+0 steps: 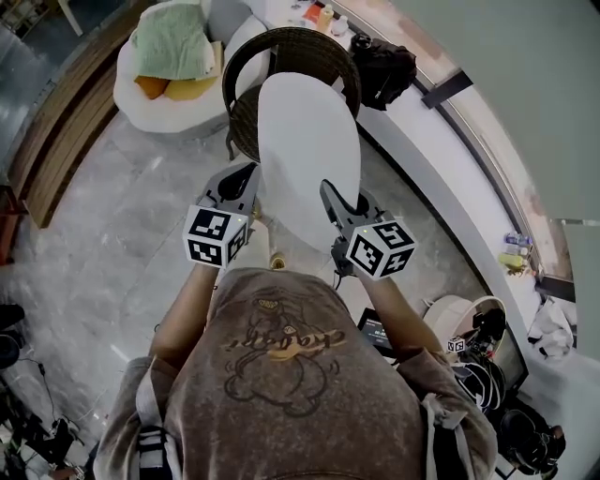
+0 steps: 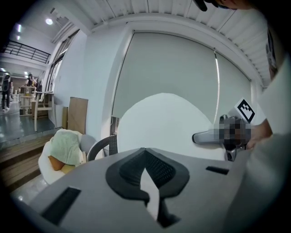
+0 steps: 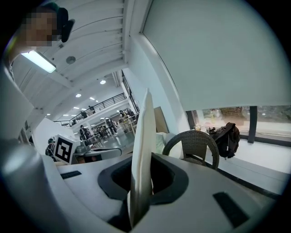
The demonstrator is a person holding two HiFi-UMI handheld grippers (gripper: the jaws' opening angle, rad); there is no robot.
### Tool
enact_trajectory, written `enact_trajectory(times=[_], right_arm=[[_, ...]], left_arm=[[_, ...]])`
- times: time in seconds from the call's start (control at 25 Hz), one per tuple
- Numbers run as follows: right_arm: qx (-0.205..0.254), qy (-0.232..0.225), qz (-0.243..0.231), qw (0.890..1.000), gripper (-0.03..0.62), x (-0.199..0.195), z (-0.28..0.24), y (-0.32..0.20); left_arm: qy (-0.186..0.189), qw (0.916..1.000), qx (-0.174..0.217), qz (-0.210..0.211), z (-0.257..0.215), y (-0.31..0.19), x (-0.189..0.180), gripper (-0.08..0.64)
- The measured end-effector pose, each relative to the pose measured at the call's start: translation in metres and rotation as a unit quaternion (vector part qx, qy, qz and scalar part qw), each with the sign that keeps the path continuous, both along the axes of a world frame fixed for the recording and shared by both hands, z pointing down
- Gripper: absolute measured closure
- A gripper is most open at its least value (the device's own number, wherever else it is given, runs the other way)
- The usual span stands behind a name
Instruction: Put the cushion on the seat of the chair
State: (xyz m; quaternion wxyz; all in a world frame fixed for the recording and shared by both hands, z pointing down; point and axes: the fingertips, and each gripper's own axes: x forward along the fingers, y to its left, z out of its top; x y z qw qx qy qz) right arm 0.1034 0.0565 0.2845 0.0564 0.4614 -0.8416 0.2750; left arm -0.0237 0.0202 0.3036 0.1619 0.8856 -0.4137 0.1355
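Now left tool (image 1: 249, 174) and right tool (image 1: 327, 190) clamp the cushion's (image 1: 309, 141) opposite edges.

Chair (image 1: 300, 42) seat mostly hidden under cushion (image 1: 309, 155); small items (image 1: 323, 16) on far tabletop too small to be identified.

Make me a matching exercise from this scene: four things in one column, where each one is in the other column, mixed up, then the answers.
1. cushion
2. wicker chair
3. black bag
4. green blanket

A. on the window ledge
B. draped over the white armchair
C. gripped at its edges by the left gripper and right gripper
D. standing on the floor, just beyond the cushion

Pairs: 1-C, 2-D, 3-A, 4-B
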Motion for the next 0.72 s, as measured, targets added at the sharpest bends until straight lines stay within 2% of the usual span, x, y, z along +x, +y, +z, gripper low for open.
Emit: enact_trajectory(times=[0.72], right_arm=[[-0.049,-0.004,0.019,0.999,0.525,-0.036,0.034,-0.157]], left_arm=[[-0.010,0.9970,-0.031,0.069,0.029,-0.161,-0.019,0.555]])
